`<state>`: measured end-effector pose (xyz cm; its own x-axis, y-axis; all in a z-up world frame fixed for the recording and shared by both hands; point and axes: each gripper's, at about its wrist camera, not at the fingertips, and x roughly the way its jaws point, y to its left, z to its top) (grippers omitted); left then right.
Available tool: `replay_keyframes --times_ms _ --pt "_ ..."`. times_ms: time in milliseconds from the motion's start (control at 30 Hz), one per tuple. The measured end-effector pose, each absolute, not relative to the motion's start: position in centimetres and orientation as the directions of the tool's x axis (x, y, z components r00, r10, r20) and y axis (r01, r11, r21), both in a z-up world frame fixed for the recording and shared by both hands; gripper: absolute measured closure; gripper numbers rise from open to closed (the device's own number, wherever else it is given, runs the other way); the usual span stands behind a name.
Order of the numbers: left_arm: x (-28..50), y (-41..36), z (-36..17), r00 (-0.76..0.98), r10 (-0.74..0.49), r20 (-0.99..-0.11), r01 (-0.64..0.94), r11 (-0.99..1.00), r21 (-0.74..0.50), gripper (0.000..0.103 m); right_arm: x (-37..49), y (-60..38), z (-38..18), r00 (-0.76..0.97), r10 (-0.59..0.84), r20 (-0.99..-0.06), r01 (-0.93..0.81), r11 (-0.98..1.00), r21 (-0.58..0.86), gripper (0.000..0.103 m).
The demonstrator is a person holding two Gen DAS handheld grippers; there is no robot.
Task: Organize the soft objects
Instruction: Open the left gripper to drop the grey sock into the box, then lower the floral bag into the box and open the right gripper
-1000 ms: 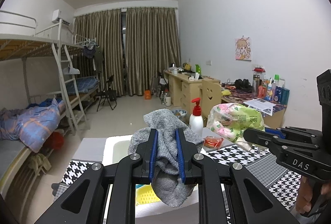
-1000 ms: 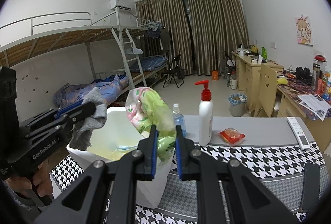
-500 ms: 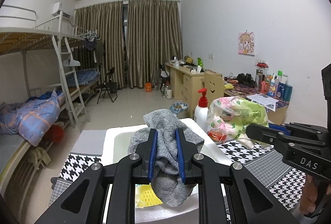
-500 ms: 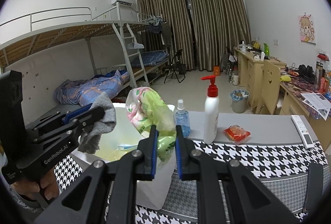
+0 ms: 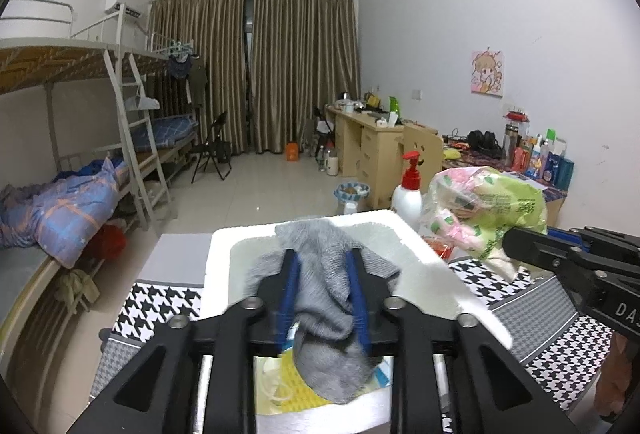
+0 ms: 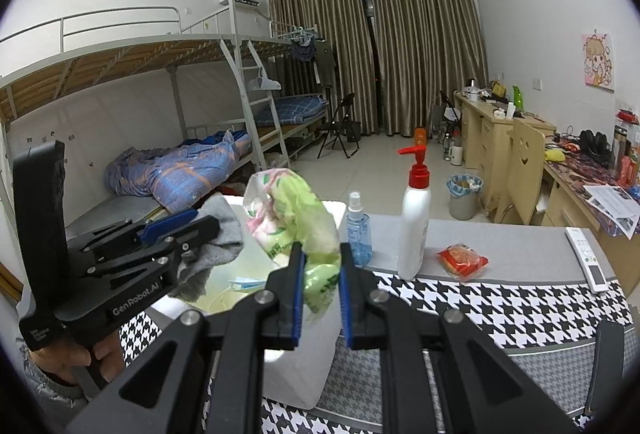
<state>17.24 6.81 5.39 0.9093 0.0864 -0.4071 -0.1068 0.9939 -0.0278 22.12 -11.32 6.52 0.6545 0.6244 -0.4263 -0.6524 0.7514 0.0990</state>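
My left gripper is shut on a grey cloth and holds it over the open white foam box; the cloth hangs down into the box. In the right wrist view the left gripper and the cloth show at the left, above the box. My right gripper is shut on a green and pink plastic bag and holds it above the box's near right corner. The bag also shows at the right of the left wrist view.
A white pump bottle with a red top, a small blue spray bottle, a red snack packet and a white remote stand on the houndstooth-covered table. Something yellow lies in the box. Bunk beds stand at the left.
My left gripper has moved forward and down, so the grey cloth now hangs lower inside the box. My right gripper with the bag has barely moved.
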Motion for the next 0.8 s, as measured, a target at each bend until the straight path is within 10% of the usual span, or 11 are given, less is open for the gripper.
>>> replay_keyframes --times_ms 167,800 --pt "16.5 7.5 5.7 0.921 0.106 -0.375 -0.131 0.991 -0.041 0.021 22.0 -10.9 6.6 0.651 0.628 -0.426 -0.657 0.748 0.098 0.084" --pt "14.3 9.3 6.3 0.924 0.187 -0.335 -0.213 0.976 -0.044 0.001 21.7 -9.0 6.9 0.631 0.642 -0.435 -0.68 0.728 0.088 0.084"
